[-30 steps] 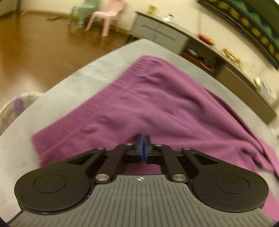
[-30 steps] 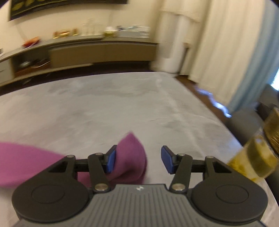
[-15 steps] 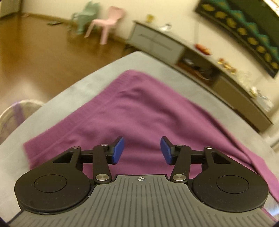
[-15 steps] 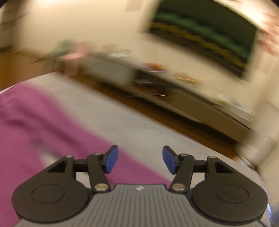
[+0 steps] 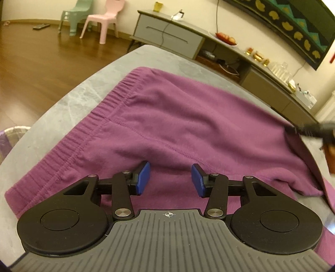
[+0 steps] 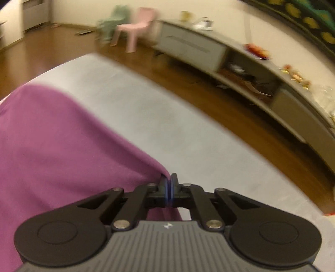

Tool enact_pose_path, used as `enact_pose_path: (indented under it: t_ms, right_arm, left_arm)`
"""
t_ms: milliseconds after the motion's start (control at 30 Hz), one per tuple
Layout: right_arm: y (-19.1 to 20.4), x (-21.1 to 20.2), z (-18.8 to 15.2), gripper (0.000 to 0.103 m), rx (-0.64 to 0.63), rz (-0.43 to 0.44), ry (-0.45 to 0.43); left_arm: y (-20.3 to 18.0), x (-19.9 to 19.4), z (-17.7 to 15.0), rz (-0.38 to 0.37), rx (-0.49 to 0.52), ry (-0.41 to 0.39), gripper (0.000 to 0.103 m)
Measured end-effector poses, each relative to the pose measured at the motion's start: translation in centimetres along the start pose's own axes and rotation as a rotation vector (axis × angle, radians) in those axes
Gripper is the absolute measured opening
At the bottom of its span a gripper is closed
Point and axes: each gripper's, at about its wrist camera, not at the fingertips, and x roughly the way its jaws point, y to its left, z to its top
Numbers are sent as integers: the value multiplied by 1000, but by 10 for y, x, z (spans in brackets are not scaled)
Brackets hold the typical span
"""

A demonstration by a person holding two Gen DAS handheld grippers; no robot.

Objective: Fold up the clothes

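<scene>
Purple sweatpants (image 5: 178, 117) lie spread on a grey table (image 5: 69, 100), their ribbed waistband (image 5: 88, 125) toward the left. My left gripper (image 5: 170, 181) hovers open just above the cloth near the crotch seam, nothing between its blue pads (image 5: 143, 177). In the right wrist view my right gripper (image 6: 169, 188) is shut on the far edge of the purple sweatpants (image 6: 62, 146), and the fabric pulls up into a peak at the pads. That right gripper (image 5: 314, 128) shows blurred at the right edge of the left wrist view, at the cloth's edge.
Beyond the grey table (image 6: 188, 142) a wooden floor (image 5: 41, 62) runs to a long low cabinet (image 5: 171, 37) with small items on top. A pink chair (image 5: 102, 18) and a green chair (image 5: 77, 12) stand at the back. A patterned basket rim (image 5: 10, 136) sits at the left.
My left gripper opened and let go of the sweatpants, then stayed over them. My right gripper swung left from the leg end to the far edge and closed on the fabric.
</scene>
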Motion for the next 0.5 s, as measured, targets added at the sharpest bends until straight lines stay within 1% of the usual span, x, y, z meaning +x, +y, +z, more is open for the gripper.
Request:
enact_pose_path:
  t_ms: [33, 67, 100, 133, 167, 200, 267, 300, 333, 367, 433, 500]
  right_arm:
    - [0, 9, 8, 5, -12, -84, -6]
    - [2, 17, 10, 23, -34, -163, 11]
    - [4, 25, 11, 31, -56, -241, 28]
    - [7, 34, 12, 44, -79, -320, 46]
    - [9, 42, 13, 40, -101, -398, 63]
    - [12, 30, 18, 40, -34, -347, 17]
    - [18, 4, 27, 43, 107, -235, -80]
    - [28, -4, 34, 47, 140, -138, -111]
    - [45, -3, 43, 51, 130, -31, -105]
    - [62, -2, 51, 60, 119, 77, -98]
    - [110, 17, 72, 65, 48, 233, -49]
    - [150, 37, 94, 68, -20, 269, -42]
  left_arm:
    - [1, -2, -1, -4, -10, 0, 40]
    - [3, -5, -1, -9, -21, 1, 41]
    - [4, -7, -2, -13, -32, 2, 42]
    - [5, -10, -2, -18, -43, 2, 45]
    - [6, -12, -3, -22, -54, 3, 47]
    - [8, -15, -3, -27, -65, 3, 48]
    - [10, -19, -4, -35, -88, 4, 49]
    - [12, -22, -5, -40, -99, 5, 49]
    - [13, -24, -6, -44, -110, 6, 49]
    - [17, -27, -5, -45, -126, -1, 49]
    - [26, -32, -5, -48, -169, -8, 49]
    - [36, -36, -5, -49, -221, -15, 49]
